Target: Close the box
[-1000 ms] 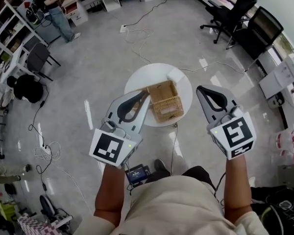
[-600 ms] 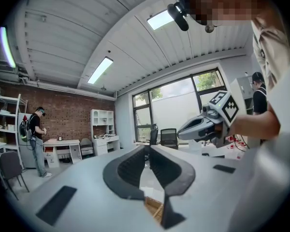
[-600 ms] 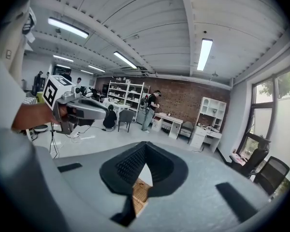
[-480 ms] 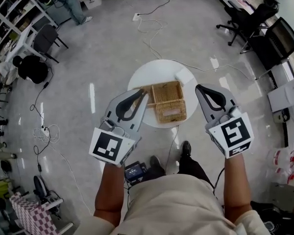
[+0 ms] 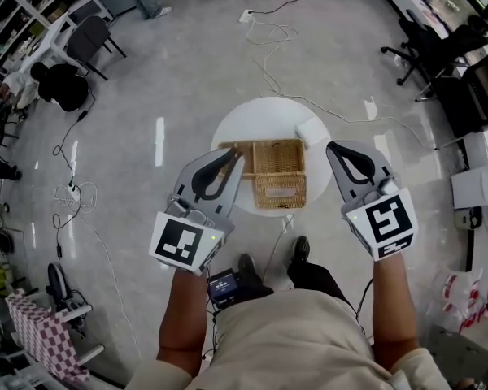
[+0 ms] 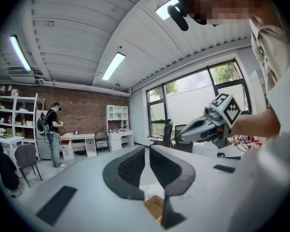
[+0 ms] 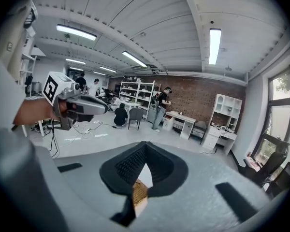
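box point(image 5: 280, 173) on table point(image 5: 236, 132), centred

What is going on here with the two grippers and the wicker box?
A person stands over a small round white table with a gripper in each hand. On the table lies a wicker box, which looks open, its lid folded out toward the person. A small white object sits beside it. The left gripper and right gripper hang above, one on each side of the box. Both have their jaws together and hold nothing. Neither touches the box, so the closing is not yet begun.
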A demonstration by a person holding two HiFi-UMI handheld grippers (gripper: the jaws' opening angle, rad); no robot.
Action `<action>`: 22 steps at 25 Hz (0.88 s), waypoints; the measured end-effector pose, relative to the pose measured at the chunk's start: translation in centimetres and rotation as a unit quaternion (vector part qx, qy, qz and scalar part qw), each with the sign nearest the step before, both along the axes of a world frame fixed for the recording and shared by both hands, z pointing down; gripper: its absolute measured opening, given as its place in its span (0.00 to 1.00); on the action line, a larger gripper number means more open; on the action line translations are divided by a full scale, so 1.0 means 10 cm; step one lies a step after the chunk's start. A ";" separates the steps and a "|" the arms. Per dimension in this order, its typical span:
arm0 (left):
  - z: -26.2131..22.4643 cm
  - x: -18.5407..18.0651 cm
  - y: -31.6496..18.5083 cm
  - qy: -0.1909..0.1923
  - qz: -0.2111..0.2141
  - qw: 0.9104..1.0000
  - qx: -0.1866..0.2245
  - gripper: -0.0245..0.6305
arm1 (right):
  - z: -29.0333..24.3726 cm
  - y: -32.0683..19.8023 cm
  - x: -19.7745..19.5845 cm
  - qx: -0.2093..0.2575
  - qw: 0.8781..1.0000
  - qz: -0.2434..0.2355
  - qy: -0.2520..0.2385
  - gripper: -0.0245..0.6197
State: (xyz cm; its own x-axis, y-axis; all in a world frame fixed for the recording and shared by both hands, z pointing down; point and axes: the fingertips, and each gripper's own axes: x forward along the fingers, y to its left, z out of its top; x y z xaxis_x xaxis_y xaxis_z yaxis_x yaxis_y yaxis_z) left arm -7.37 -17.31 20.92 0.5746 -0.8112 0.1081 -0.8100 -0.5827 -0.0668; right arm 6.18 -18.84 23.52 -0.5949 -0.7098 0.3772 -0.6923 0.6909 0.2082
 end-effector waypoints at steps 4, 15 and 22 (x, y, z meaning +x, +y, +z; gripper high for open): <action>0.17 -0.07 -0.11 -0.001 -0.010 1.000 -0.013 0.09 | 0.16 -0.12 -0.04 -0.010 1.000 -0.007 0.002 0.03; 0.77 -0.22 -0.30 -0.003 -0.026 0.998 -0.055 0.09 | 0.73 -0.30 -0.05 -0.038 0.999 -0.008 0.009 0.03; 1.25 -0.29 -0.34 -0.004 -0.031 0.996 -0.086 0.09 | 1.14 -0.35 -0.03 -0.054 0.998 -0.006 0.012 0.03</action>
State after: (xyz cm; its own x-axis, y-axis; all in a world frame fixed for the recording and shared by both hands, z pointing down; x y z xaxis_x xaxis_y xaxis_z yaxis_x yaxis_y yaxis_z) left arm -10.30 -20.75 33.41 0.5235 -0.8139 0.2519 -0.8441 -0.5358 0.0230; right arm 5.85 -22.32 34.96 -0.5927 -0.6572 0.4656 -0.6800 0.7181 0.1481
